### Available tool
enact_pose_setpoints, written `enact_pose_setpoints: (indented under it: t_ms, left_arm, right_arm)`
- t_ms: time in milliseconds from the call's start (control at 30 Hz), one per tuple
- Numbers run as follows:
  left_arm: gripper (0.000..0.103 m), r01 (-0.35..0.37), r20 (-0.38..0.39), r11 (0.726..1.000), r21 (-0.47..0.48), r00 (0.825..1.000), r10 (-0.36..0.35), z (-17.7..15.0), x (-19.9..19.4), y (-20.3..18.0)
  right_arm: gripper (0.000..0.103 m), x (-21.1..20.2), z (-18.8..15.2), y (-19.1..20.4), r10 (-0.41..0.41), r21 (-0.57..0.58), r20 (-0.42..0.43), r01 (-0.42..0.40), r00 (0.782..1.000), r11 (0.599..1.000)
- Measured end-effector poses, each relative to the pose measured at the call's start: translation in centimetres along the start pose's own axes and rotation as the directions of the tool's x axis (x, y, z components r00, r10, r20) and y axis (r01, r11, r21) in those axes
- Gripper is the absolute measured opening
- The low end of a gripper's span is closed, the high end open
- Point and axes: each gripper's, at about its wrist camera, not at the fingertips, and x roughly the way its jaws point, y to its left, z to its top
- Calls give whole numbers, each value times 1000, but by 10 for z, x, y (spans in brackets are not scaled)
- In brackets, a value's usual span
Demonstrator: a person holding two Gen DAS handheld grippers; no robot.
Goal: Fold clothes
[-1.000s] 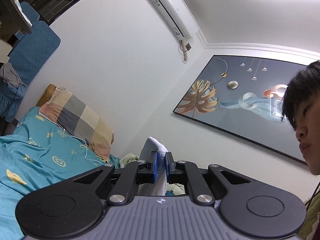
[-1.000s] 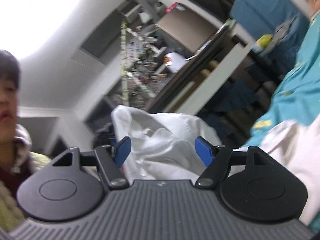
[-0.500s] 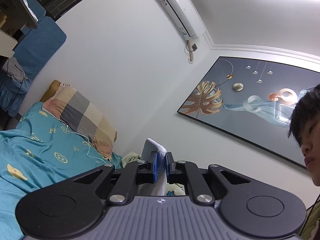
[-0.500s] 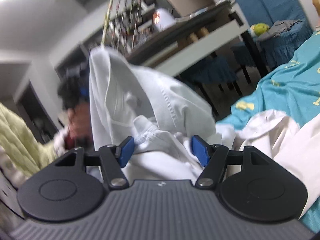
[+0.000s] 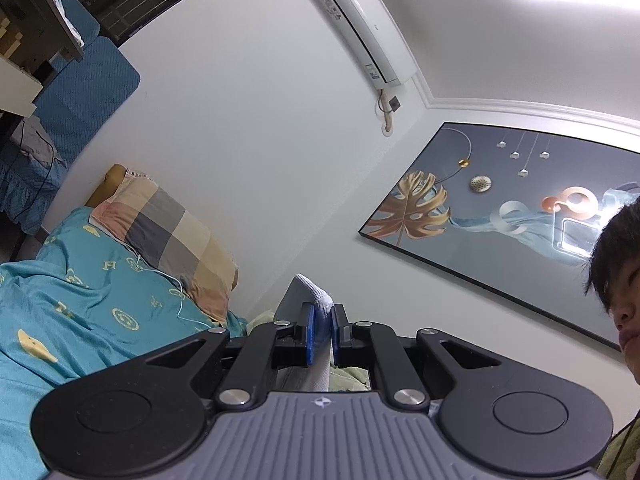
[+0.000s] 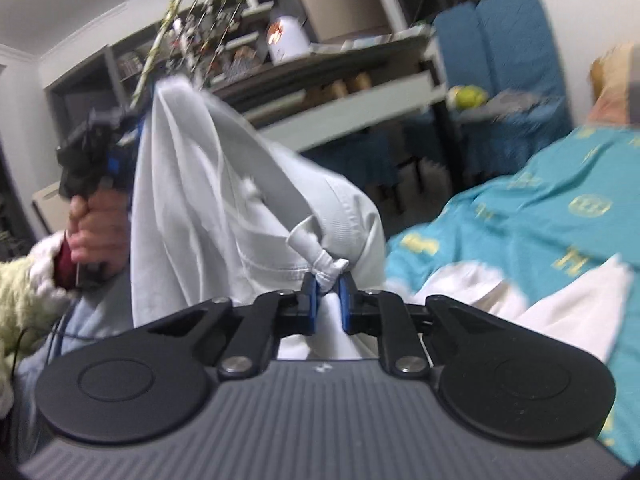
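A white garment [image 6: 208, 208] hangs in the air between my two grippers, above the bed. My left gripper [image 5: 320, 330] is shut on a ribbed white edge of the garment [image 5: 310, 290] and points up at the wall. In the right wrist view the left gripper [image 6: 116, 152] holds the garment's top corner high at the left. My right gripper [image 6: 328, 300] is shut on a bunched fold of the same garment near its lower edge. More white cloth [image 6: 540, 300] lies on the bed below.
A bed with a teal patterned sheet [image 5: 80, 300] and a checked pillow [image 5: 168, 236] lies to the left. A blue chair [image 6: 504, 52] and cluttered shelves [image 6: 320, 60] stand beyond the bed. The person's face [image 5: 624, 292] is close at the right.
My right gripper, open around the garment earlier, has closed on a fold of it. The left gripper has kept its hold and tilted slightly upward.
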Motion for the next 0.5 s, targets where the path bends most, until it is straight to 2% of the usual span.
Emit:
enact_pose_setpoints:
  t_ms: [100,233,267,400,467,500]
  left_arm:
    - [9,18,-20,999,28,1000,-17,-3,4,-6]
    - [9,53,-86,995,82,995,-46,-11,15,-21]
    - [9,65,-110,993,100,992,-54,-15,19,-25]
    - [9,107,-197,981,165,978,-73,-32,34,-45]
    - [9,128,-237,973,190,968,-81,-41,42,-53]
    - [9,136,-259,970,204,963,-80,-46,47,-56]
  right_arm:
    - [14,-37,8,4,-74,29,44,73,996,997]
    - [15,-72,6,8,-184,83,-37,187,982,979]
    - [15,-81,3,6,-201,110,-36,204,979,973]
    - [17,-116,-9,-10,-247,270,41,228,968,936]
    - [23,-120,-8,-17,-246,318,79,210,966,925]
    - [34,-117,-7,-20,-238,329,87,198,967,923]
